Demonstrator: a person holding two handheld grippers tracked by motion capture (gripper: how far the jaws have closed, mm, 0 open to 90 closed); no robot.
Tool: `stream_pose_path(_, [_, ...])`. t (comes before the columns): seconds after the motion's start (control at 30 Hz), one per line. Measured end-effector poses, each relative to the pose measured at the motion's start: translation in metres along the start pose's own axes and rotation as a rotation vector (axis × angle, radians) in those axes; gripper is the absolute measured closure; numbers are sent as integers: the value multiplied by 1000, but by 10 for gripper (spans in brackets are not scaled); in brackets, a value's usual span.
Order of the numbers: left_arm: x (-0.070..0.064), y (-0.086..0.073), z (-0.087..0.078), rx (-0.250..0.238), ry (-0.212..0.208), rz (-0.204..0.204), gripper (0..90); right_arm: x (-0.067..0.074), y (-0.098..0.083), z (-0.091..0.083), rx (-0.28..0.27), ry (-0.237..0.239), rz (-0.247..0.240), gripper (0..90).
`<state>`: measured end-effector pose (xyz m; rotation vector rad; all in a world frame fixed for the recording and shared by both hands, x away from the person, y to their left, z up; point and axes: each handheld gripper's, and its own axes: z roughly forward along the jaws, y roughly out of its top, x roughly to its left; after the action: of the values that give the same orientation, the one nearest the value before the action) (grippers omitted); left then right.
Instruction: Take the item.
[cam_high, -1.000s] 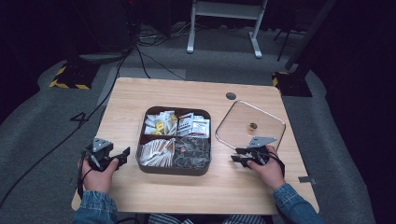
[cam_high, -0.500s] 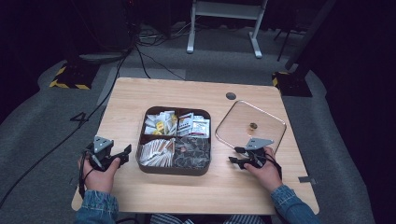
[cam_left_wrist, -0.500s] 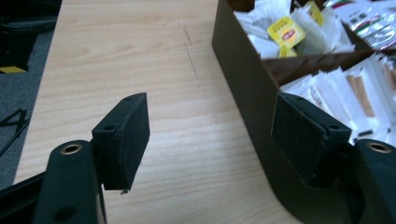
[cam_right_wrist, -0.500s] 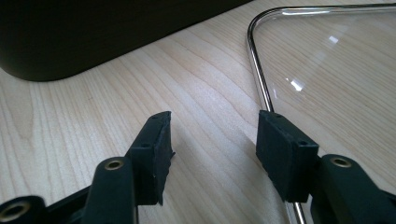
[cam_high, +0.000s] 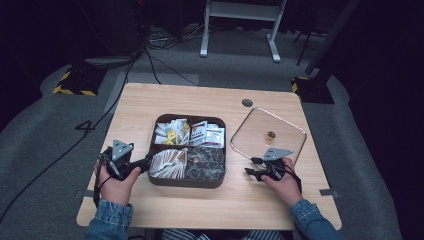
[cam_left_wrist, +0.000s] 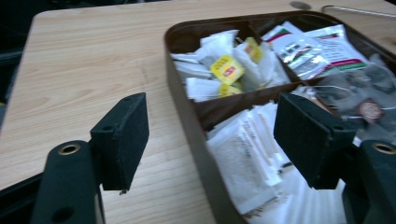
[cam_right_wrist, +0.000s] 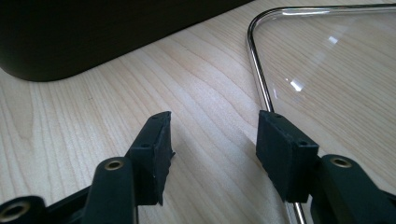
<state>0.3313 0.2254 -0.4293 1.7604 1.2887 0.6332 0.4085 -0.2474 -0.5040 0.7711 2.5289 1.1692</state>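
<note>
**Both grippers empty, box open, lid lying at right**

L gripper (cam_high: 144, 162) sits at the left edge of the brown box (cam_high: 156, 176), on the wooden table (cam_high: 130, 107). Jaws wide apart, nothing gripped; in the left gripper view they straddle the box's left wall, one pad over bare table, the other over the front-left compartment w/ the white sachets (cam_left_wrist: 252, 154). No pad touching the wall as far as I can tell.

Box is mid-table, 4 compartments: tea bags w/ yellow tags (cam_high: 171, 133) back-left, printed packets (cam_high: 207, 134) back-right, dark packets front-right.

Glass lid (cam_high: 287, 127) lies flat on table just right of the box, small knob (cam_high: 271, 134) in its middle.

R gripper (cam_high: 254, 166) rests at the lid's near corner. Jaws have just been opening, now partly apart, nothing between them but bare table; in the right gripper view one pad sits at the lid's metal rim (cam_right_wrist: 258, 70).
</note>
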Motion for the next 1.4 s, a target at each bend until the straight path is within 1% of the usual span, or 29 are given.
stream_pose_path(0.1, [-7,1,1,6,-25,15,287,0,0,0,0,0,-1,459])
stream_pose_path(0.17, [-11,0,3,18,-43,35,299,0,0,0,0,0,0,459])
stream_pose_path(0.33, [-17,-3,7,42,-58,53,315,0,0,0,0,0,0,459])
stream_pose_path(0.4, [-19,-4,9,59,-65,59,323,0,0,0,0,0,0,459])
stream_pose_path(0.5, [-23,-5,15,85,-80,76,333,0,0,0,0,0,0,459])
stream_pose_path(0.53, [-23,-6,17,91,-76,84,338,0,0,0,0,0,0,459])
stream_pose_path(0.57, [-24,-7,19,112,-72,101,352,0,0,0,0,0,-1,459])
stream_pose_path(0.63, [-25,-10,25,138,-65,115,390,0,0,0,0,0,-1,459])
stream_pose_path(0.7, [-25,-13,29,166,-72,121,428,0,0,0,0,-2,-2,459])
stream_pose_path(0.73, [-25,-14,31,175,-77,120,447,0,0,0,1,-2,-3,459])
stream_pose_path(0.77, [-25,-15,33,194,-83,125,467,0,0,0,0,-3,-3,459])
stream_pose_path(0.9, [-24,-16,35,223,-98,110,604,1,0,0,-1,-3,-5,458])
stream_pose_path(0.97, [-23,-16,36,236,-93,110,635,1,0,0,-1,-3,-6,458])
stream_pose_path(1.07, [-23,-17,37,255,-74,122,670,1,0,0,-1,-3,-6,458])
stream_pose_path(1.2, [-22,-16,36,251,-58,127,699,1,0,0,0,-3,-6,458])
stream_pose_path(1.3, [-24,-15,35,248,-27,156,718,1,0,0,0,-2,-5,458])
stream_pose_path(1.4, [-25,-15,36,252,0,175,752,1,0,0,0,-3,-6,458])
